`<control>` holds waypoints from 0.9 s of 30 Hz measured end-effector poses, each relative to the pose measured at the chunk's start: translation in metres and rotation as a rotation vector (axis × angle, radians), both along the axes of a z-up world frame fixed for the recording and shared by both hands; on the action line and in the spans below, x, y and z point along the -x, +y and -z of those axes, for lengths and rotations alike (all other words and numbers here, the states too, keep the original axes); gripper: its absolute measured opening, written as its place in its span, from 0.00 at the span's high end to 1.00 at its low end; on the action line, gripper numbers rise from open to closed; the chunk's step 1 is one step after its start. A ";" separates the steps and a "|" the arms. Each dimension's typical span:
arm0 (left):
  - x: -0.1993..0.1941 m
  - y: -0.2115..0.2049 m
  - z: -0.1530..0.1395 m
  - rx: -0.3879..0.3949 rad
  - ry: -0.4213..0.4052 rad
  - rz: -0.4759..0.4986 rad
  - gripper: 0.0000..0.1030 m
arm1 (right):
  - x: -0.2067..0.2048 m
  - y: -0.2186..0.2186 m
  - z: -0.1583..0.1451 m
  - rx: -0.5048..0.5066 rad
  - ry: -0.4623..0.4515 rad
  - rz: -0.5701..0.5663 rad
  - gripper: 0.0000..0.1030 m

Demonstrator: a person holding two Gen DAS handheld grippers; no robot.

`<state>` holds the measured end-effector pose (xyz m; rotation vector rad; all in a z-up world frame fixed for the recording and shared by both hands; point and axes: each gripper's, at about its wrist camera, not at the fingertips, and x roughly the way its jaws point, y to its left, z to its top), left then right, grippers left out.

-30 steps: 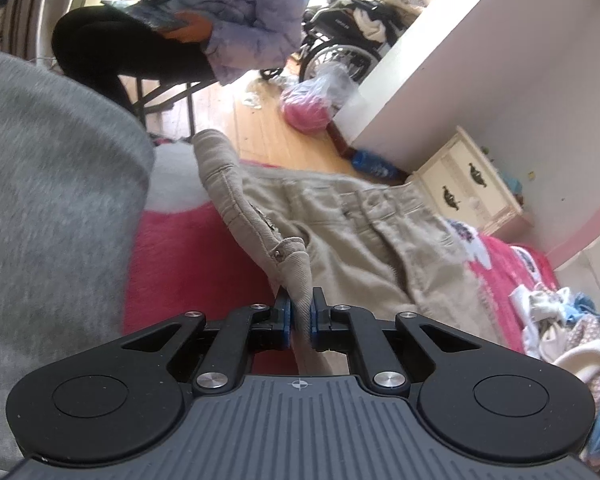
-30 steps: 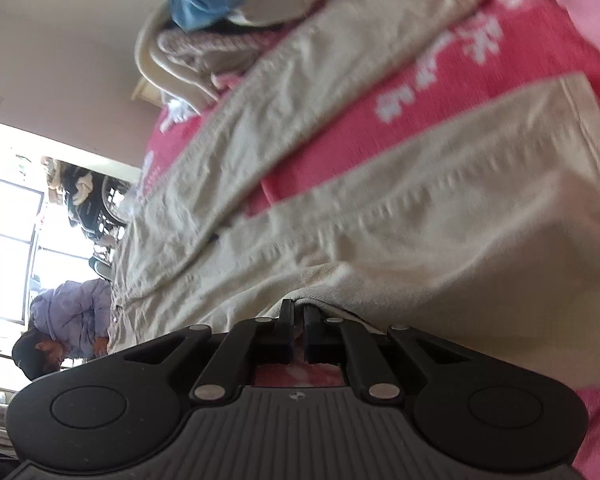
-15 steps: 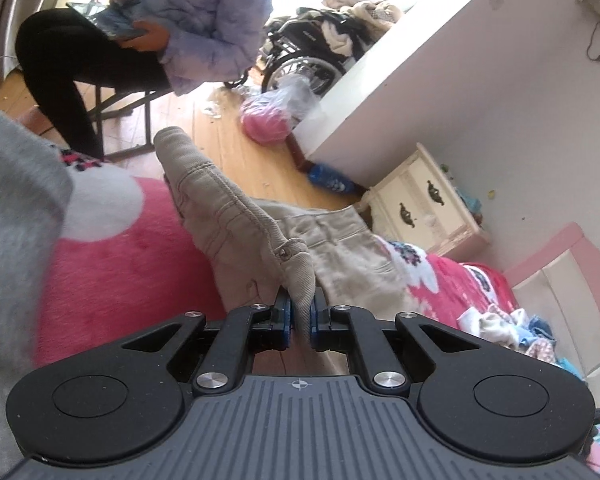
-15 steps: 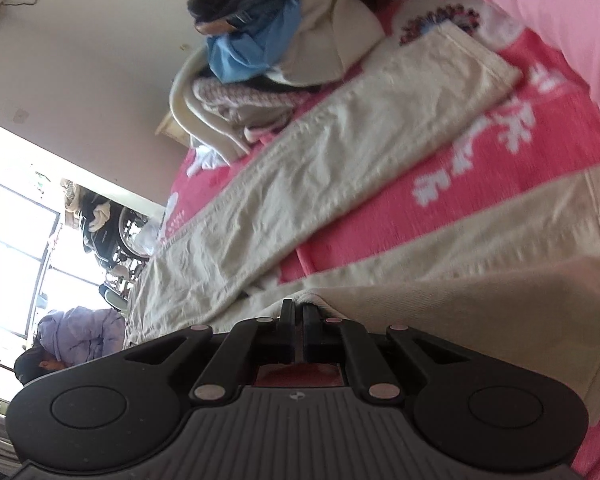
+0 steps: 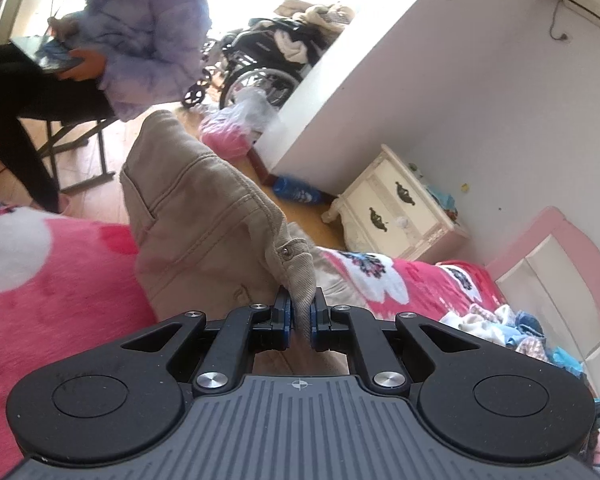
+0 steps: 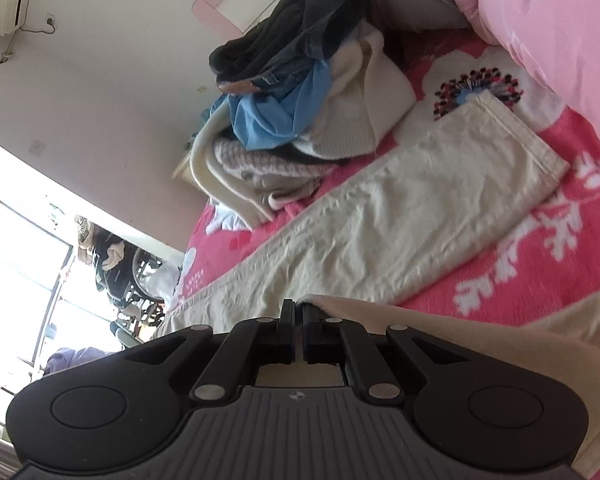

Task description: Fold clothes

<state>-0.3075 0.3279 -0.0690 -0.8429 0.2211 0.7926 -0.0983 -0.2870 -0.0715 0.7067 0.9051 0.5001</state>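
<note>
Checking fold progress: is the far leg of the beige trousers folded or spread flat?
Spread flat: the far leg of the beige trousers lies full length on the pink floral blanket, hem unfolded.

Pink bed (image 6: 520, 264): beige trousers (image 6: 400, 224), clothes pile (image 6: 300, 112).

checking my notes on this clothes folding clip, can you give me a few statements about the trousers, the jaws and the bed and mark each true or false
1. The left gripper has its jaws shut on the waistband of the beige trousers. True.
2. The right gripper hangs open with nothing in it. False: its jaws are shut on an edge of the trousers' cloth.
3. One trouser leg lies flat on the pink floral blanket. True.
4. The blanket is plain blue. False: it is pink with white flowers.
5. A pile of clothes sits on the bed beyond the flat trouser leg. True.
6. The bedside cabinet has its drawers pulled open. False: both drawers are closed.
</note>
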 end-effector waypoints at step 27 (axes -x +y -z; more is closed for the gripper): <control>-0.142 0.028 0.011 -0.084 0.077 0.109 0.93 | -0.136 0.039 0.005 0.075 -0.053 0.038 0.97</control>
